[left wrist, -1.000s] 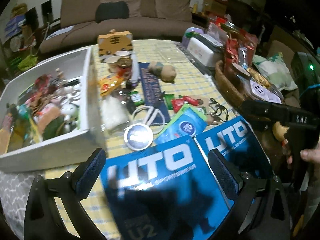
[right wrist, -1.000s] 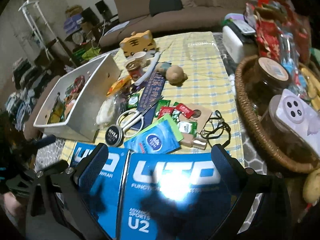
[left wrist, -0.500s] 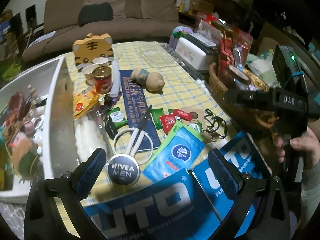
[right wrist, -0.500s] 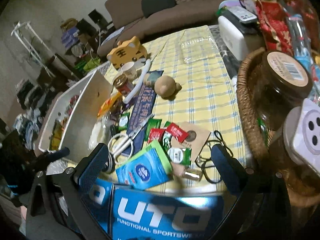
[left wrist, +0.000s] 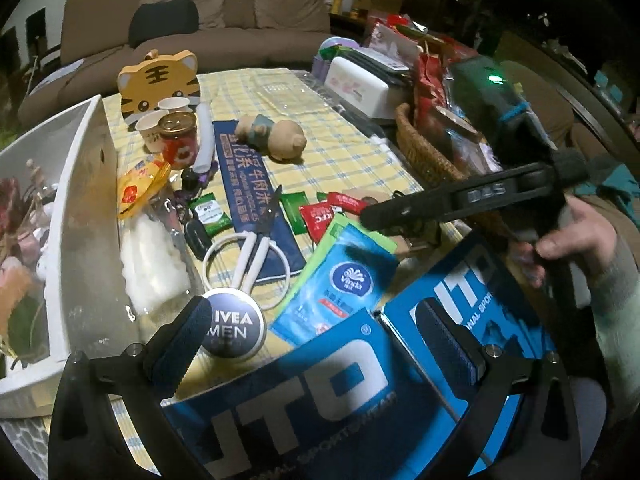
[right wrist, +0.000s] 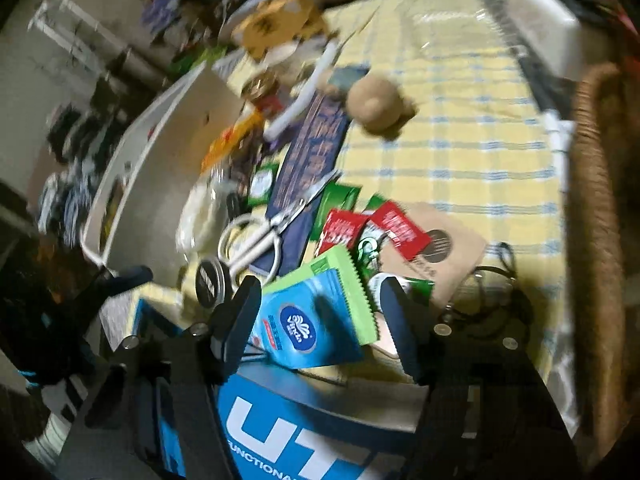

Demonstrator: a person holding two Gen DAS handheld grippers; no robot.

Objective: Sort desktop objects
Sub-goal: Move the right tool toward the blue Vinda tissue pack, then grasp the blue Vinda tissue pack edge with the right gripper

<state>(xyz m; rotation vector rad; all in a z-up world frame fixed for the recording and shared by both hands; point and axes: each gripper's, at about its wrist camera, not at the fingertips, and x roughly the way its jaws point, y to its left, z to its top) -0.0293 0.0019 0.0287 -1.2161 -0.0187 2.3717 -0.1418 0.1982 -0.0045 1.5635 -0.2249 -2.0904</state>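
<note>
A blue and green Vinda wipes pack (left wrist: 340,284) lies on the checked tablecloth among small sachets, white-handled scissors (left wrist: 250,260) and a round Nivea Men tin (left wrist: 234,330). My right gripper (right wrist: 320,312) is open, its jaws standing on either side of the wipes pack (right wrist: 308,320) just above it. It also shows in the left wrist view (left wrist: 372,216), reaching in from the right over the pack. My left gripper (left wrist: 312,332) is open and empty, low over two blue UTO boxes (left wrist: 304,396) at the table's front edge.
A white bin (left wrist: 80,216) full of small items stands at the left. A wicker basket (left wrist: 424,156) of jars and snacks stands at the right. A plush toy (left wrist: 276,138), a red can (left wrist: 178,140), paper cups and a tiger box (left wrist: 160,80) sit farther back.
My right gripper has moved forward and down over the wipes pack and its jaws have narrowed around it. My left gripper has drawn closer to the Nivea tin.
</note>
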